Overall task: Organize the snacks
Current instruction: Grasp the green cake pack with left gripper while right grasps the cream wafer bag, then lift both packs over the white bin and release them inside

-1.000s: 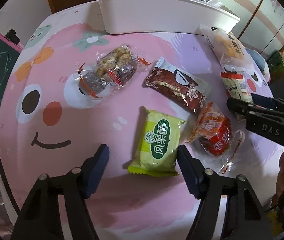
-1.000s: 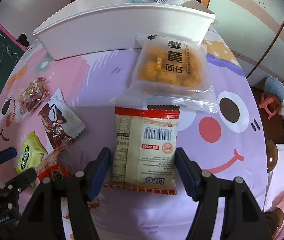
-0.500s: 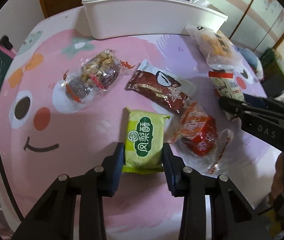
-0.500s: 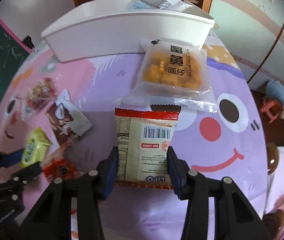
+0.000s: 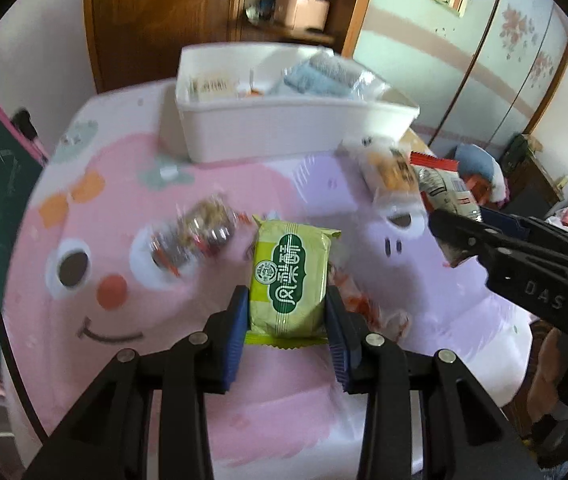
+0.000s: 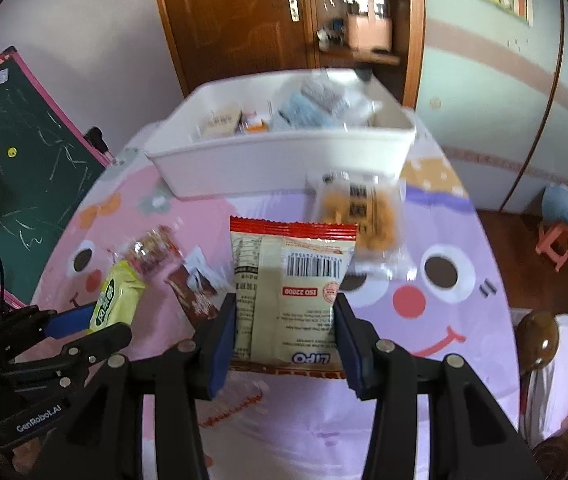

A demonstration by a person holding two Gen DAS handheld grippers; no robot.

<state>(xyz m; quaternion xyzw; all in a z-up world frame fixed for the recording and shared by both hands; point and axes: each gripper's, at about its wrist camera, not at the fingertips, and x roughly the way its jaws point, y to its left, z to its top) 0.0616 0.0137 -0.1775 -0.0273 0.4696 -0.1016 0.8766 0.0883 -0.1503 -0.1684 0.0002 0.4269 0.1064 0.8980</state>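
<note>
Both tongs have just closed and lifted off the desk (image 5: 132,364) with its pink-and-lilac cartoon cloth: left tongs (image 5: 289,322) clench the green plastic pastry packet (image 5: 290,280), right tongs (image 6: 286,334) clench the cream red-edged foil packet (image 6: 290,280). Far off waits the white plastic bin (image 6: 284,164), already crowded. Slippery wrappers pinched only at their near ends could slide out, or catch the bin's near wall.

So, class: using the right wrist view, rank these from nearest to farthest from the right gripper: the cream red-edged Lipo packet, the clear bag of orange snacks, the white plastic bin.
1. Cream red-edged Lipo packet: clamped between the right gripper pads.
2. Clear bag of orange snacks: beyond, slightly right, on the table.
3. White plastic bin: farthest, at the table's far edge.
</note>
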